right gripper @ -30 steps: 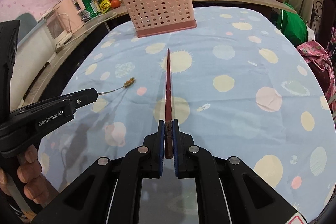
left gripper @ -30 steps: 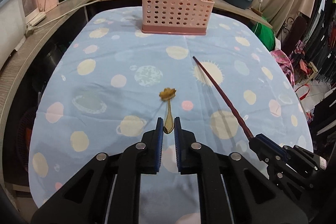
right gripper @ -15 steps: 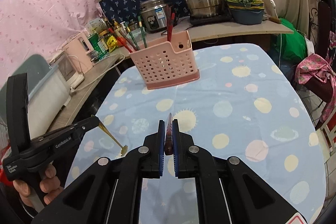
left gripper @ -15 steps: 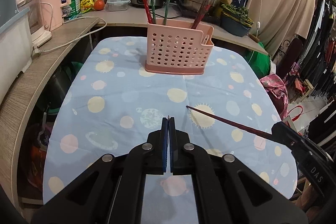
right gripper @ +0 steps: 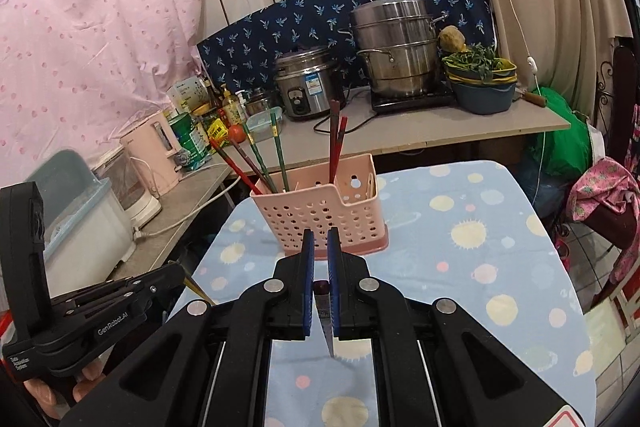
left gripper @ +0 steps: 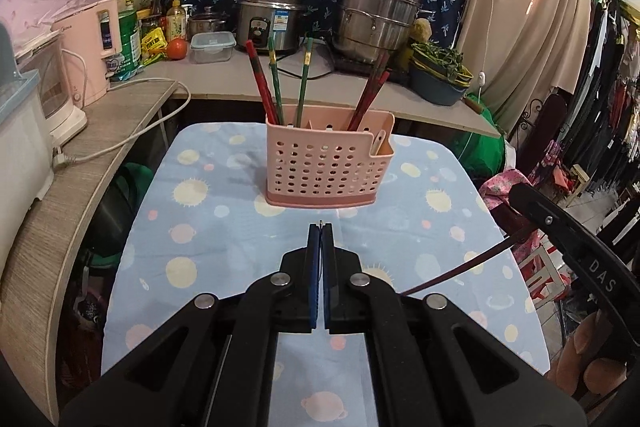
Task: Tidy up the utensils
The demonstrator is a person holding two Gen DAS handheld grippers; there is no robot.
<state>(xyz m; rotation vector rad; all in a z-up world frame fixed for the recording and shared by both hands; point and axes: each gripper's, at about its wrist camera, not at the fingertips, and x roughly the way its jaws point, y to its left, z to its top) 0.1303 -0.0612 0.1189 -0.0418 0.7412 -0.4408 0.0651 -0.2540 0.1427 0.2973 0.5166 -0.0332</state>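
Observation:
My left gripper (left gripper: 321,227) is shut on a small gold utensil; only its thin metal tip (left gripper: 321,223) shows above the pads. In the right wrist view the left gripper (right gripper: 176,273) is at the lower left, and the gold stem (right gripper: 198,289) slants down from it. My right gripper (right gripper: 318,233) is shut on a dark red chopstick (right gripper: 321,287), whose point hangs below the pads. The left wrist view shows that chopstick (left gripper: 460,267) slanting out from the right gripper (left gripper: 520,223). Ahead of both stands the pink perforated basket (left gripper: 324,167) (right gripper: 320,219), upright, holding several chopsticks.
The table wears a blue cloth with planets (left gripper: 208,227). Behind it, a counter carries a rice cooker (left gripper: 270,17), a steel steamer pot (left gripper: 376,15), a pink kettle (left gripper: 96,47) and a bowl of greens (left gripper: 438,75). A white cable (left gripper: 120,143) trails along the left counter. Clothes hang at the right.
The left jaws closed on the gold utensil. Both grippers rose off the table with their utensils and tilted up, so the basket now stands straight ahead and nearer.

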